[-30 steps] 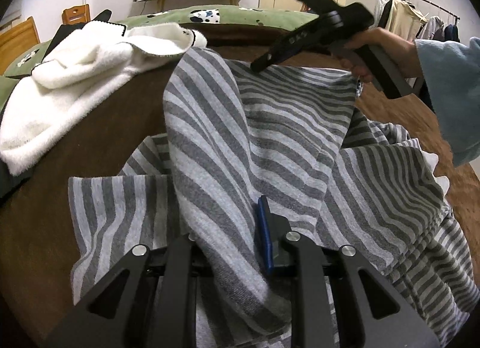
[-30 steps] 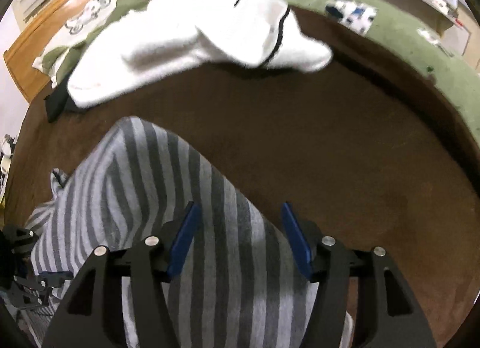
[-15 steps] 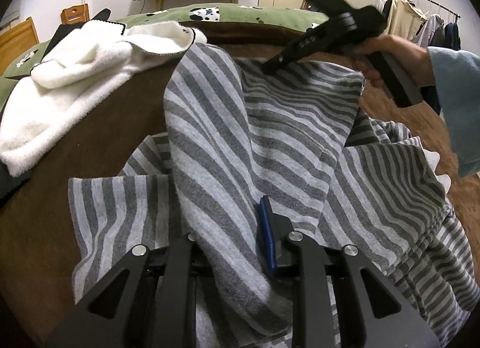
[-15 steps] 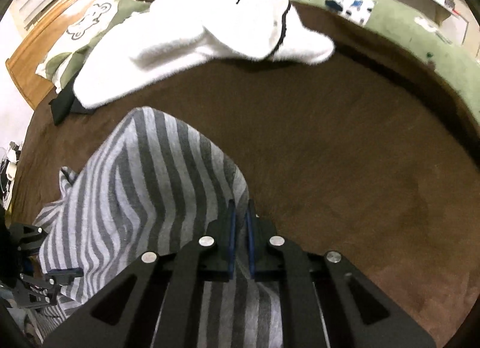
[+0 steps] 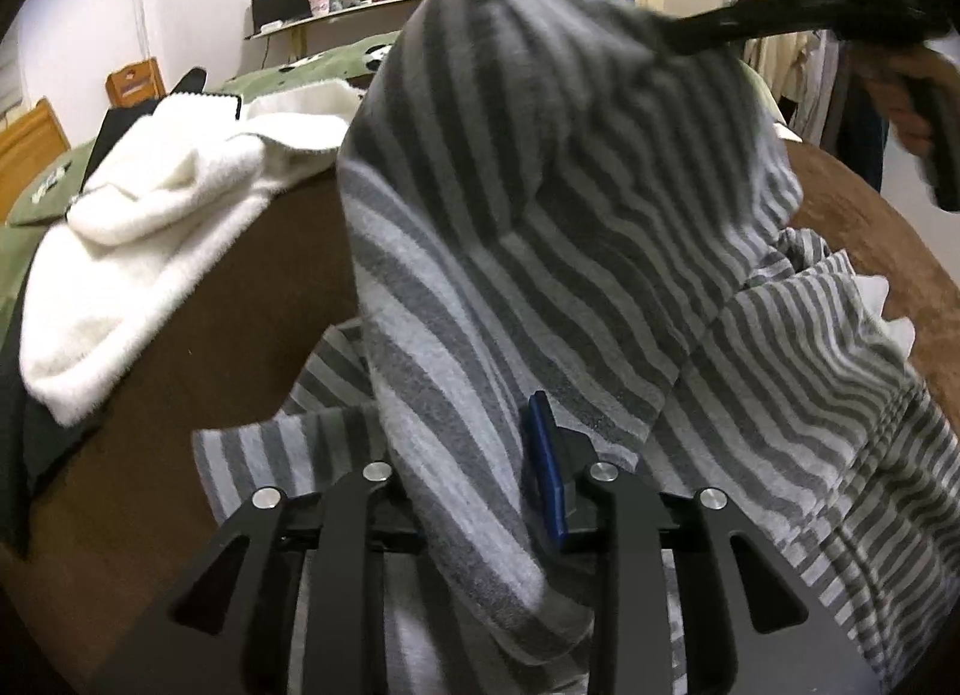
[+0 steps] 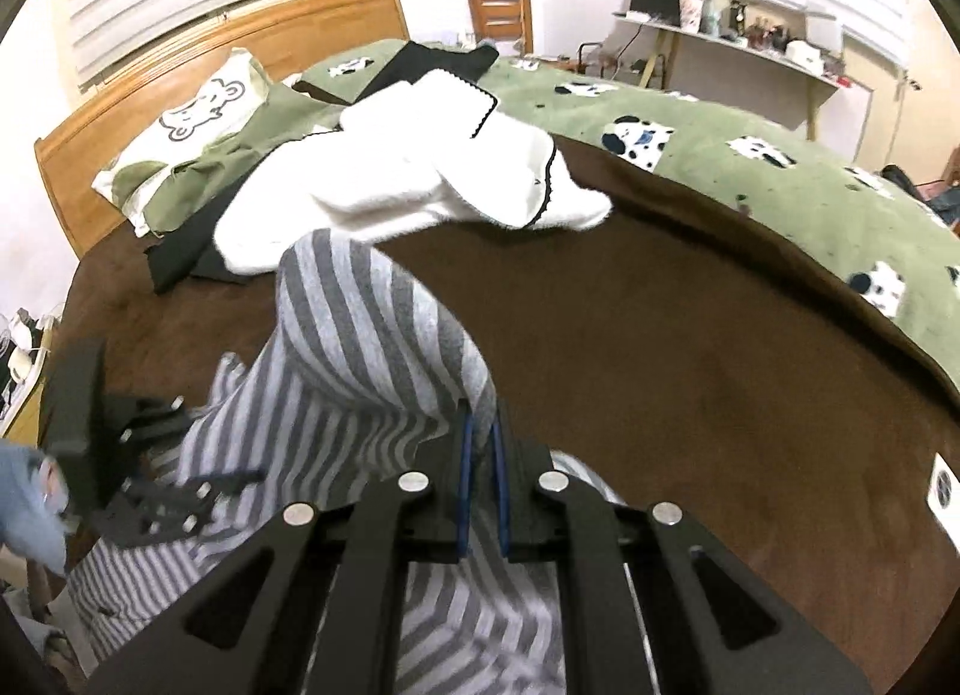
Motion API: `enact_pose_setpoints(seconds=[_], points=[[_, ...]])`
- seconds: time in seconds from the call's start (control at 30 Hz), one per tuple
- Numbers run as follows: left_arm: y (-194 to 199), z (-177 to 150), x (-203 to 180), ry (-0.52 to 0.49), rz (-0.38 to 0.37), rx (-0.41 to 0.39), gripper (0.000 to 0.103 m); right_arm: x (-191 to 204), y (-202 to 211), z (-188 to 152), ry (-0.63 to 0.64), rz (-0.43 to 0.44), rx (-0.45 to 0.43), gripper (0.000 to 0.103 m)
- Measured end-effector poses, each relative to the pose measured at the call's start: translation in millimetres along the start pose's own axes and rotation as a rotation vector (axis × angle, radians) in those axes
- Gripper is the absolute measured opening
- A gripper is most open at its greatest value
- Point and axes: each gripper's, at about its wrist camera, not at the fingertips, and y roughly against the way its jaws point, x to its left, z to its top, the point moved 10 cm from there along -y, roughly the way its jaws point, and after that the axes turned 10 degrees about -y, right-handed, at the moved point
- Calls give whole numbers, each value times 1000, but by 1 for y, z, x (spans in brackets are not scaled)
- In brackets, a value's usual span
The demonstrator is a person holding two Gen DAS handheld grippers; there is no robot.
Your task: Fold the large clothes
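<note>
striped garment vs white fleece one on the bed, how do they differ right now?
The striped garment is grey with two-tone bands; the white fleece garment is plain white with thin dark edging. The striped one is partly lifted off the brown blanket, pinched by both the left gripper and the right gripper; the white one lies bunched and untouched, farther toward the headboard. The white one looks fluffier. Both are unfolded and on the same bed.

Soft knit striped garment [image 5: 540,227], fluffy white fleece [image 6: 420,173], matt brown blanket [image 6: 690,347], glossy wooden headboard [image 6: 240,53].
</note>
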Motion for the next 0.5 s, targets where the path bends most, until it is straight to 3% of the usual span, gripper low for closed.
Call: enact_pose_setpoints(seconds=[0.17, 0.33, 0.5], points=[[5, 0, 5, -59, 14, -7, 42, 15, 35, -35, -36, -43, -28, 7], [18, -2, 6, -90, 36, -35, 65, 23, 58, -83, -98, -102, -14, 7], [34, -9, -3, -113, 14, -48, 70, 30, 68, -132, -137, -146, 32, 7]])
